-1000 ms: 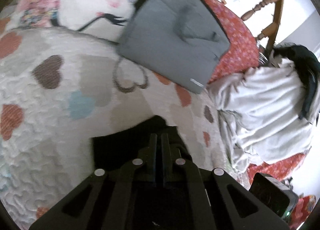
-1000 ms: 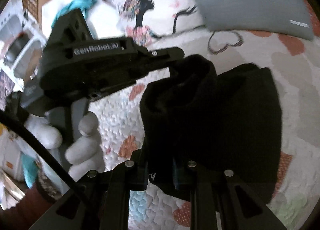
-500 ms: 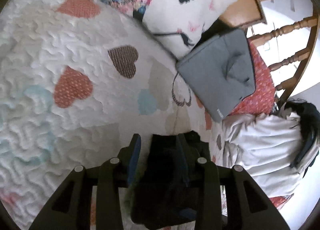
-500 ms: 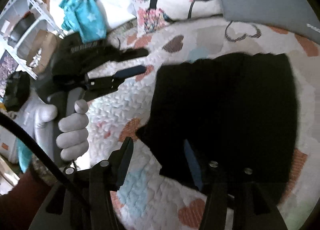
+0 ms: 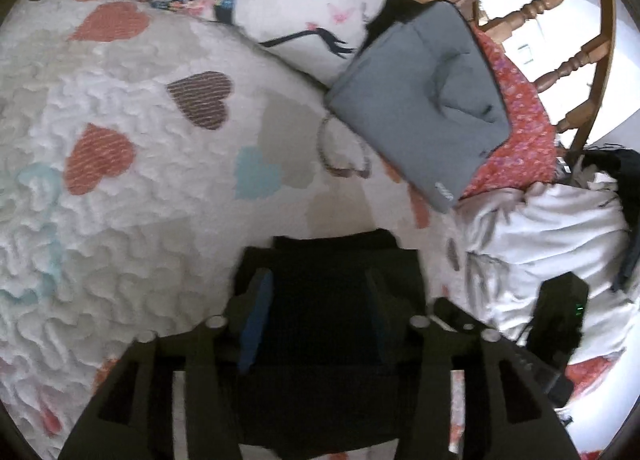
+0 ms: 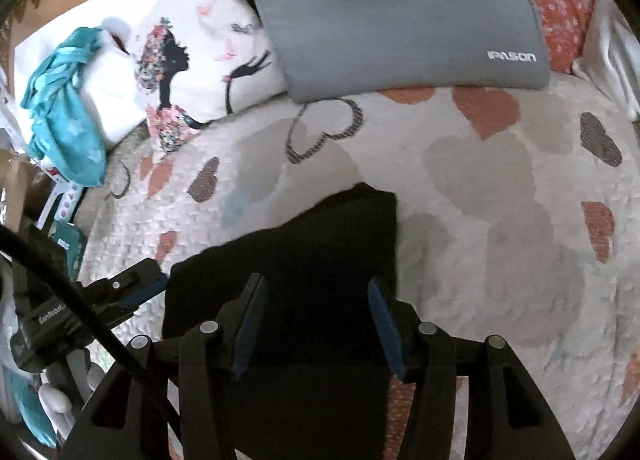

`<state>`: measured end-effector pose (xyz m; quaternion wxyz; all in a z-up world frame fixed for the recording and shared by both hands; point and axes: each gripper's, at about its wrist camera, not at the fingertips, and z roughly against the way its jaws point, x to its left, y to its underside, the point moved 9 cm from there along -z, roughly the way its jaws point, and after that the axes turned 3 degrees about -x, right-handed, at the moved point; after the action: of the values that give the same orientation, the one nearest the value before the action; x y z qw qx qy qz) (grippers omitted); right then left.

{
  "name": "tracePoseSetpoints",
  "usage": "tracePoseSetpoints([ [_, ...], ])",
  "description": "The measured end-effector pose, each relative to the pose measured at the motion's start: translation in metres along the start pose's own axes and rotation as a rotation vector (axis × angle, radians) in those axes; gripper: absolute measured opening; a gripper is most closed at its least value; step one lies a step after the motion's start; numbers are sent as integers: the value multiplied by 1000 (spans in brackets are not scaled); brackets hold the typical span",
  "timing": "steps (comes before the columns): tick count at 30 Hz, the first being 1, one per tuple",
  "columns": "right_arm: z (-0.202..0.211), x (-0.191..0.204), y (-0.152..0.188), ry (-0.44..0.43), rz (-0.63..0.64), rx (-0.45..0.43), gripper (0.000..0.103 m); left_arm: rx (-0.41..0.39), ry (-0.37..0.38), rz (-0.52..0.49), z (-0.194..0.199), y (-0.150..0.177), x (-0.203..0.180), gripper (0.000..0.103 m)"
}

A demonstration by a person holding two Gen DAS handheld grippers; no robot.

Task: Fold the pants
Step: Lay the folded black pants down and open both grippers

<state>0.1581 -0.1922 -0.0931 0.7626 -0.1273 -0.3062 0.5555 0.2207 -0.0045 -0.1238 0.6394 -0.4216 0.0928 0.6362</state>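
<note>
The black pants (image 6: pixel 304 252) lie folded flat on the heart-print quilt (image 6: pixel 500 188). In the left wrist view the pants (image 5: pixel 328 260) are a dark block under and beyond my left gripper (image 5: pixel 316 300). Its jaws are opening, and the blue pads stand apart over the cloth without pinching it. My right gripper (image 6: pixel 316 312) hovers over the near part of the pants, open, its pads clear of the fabric. The left gripper (image 6: pixel 120 292) also shows at the pants' left edge in the right wrist view.
A grey laptop bag (image 6: pixel 400 12) and a printed pillow (image 6: pixel 200 68) lie at the far side of the quilt. A wooden chair (image 5: pixel 576 40), red floral cloth (image 5: pixel 524 132) and a white cloth pile (image 5: pixel 552 244) stand to the right. A teal garment (image 6: pixel 64 108) lies far left.
Both grippers were shut on lifted black cloth and have since let go and opened. The pants dropped flat onto the quilt. Both grippers drew back from the fold.
</note>
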Motion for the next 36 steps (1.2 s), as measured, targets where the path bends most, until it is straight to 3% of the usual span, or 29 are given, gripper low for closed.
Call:
tracePoseSetpoints([
  [4,-16,-12,11,61,31,48,58,30,-64,28,-13,5,26,50],
  [5,-18,-14,14,62,31,63,40,38,-59,36,-15,7,27,50],
  [6,-21,-16,16,68,35,73,28,51,-42,44,-18,9,26,50],
  [12,-24,-31,10,112,35,73,20,83,20,-23,-23,17,-11,49],
  [14,-24,-43,7,123,0,62,19,85,24,-45,-23,18,-21,49],
  [16,-27,-53,9,126,-26,69,21,93,-54,-92,-30,23,-19,49],
  [18,-34,-60,15,129,-41,96,38,118,-115,-92,-40,29,-7,50],
  [21,-25,-63,13,87,-72,91,44,135,-67,-7,-34,31,5,52],
  [25,9,-59,-9,44,-86,-27,44,35,-66,9,4,9,5,50],
  [27,18,-47,-21,-53,-99,-54,44,-1,-40,0,16,-1,-6,50],
  [31,0,-23,-32,-235,-173,10,44,18,37,-10,1,-4,-33,50],
  [33,-19,-20,-32,-226,-174,47,44,46,35,-9,-20,-1,-36,50],
  [36,-49,-27,-30,-183,-192,96,44,90,-39,0,-53,5,-21,50],
])
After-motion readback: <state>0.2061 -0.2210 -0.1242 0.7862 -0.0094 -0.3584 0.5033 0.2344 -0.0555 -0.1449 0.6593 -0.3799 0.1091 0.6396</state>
